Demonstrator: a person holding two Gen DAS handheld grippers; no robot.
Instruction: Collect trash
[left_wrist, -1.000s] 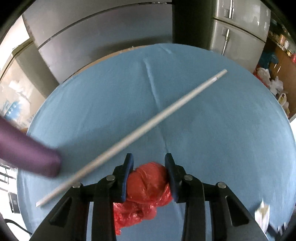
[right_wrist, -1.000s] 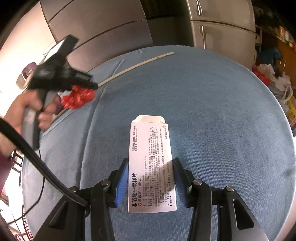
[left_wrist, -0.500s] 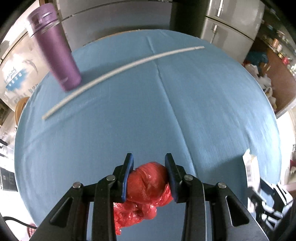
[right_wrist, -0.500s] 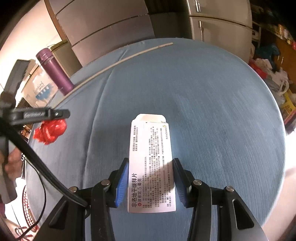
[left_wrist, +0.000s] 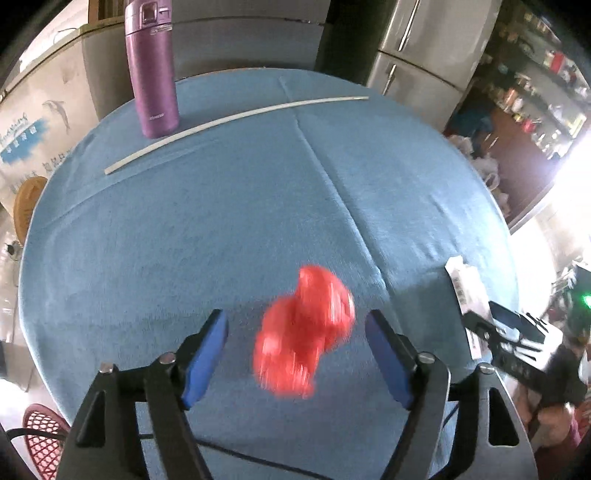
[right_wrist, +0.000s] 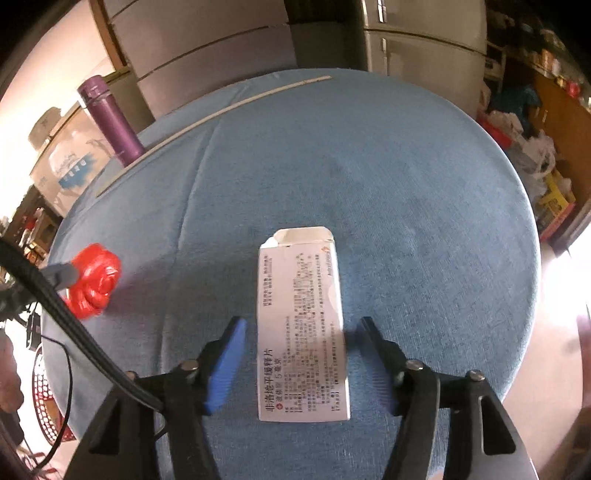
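The crumpled red plastic bag (left_wrist: 304, 330) hangs blurred between the blue pads of the left gripper (left_wrist: 295, 350), touching neither; the jaws are opening and nothing is held, so the bag looks to be dropping over the near part of the blue tablecloth (left_wrist: 221, 206). The white medicine carton (right_wrist: 303, 328) sits likewise between the pads of the right gripper (right_wrist: 299, 363), whose jaws are also opening, with a gap on each side.

The risk, as I judge it, is that both pieces land loose on the cloth near its edge (no bin shows in either view) and the light bag rolls off, or the carton tips and slides.

Both grippers point steeply down at the table, side by side, well short of the purple flask (left_wrist: 151, 70) and the white rod (left_wrist: 236, 118).
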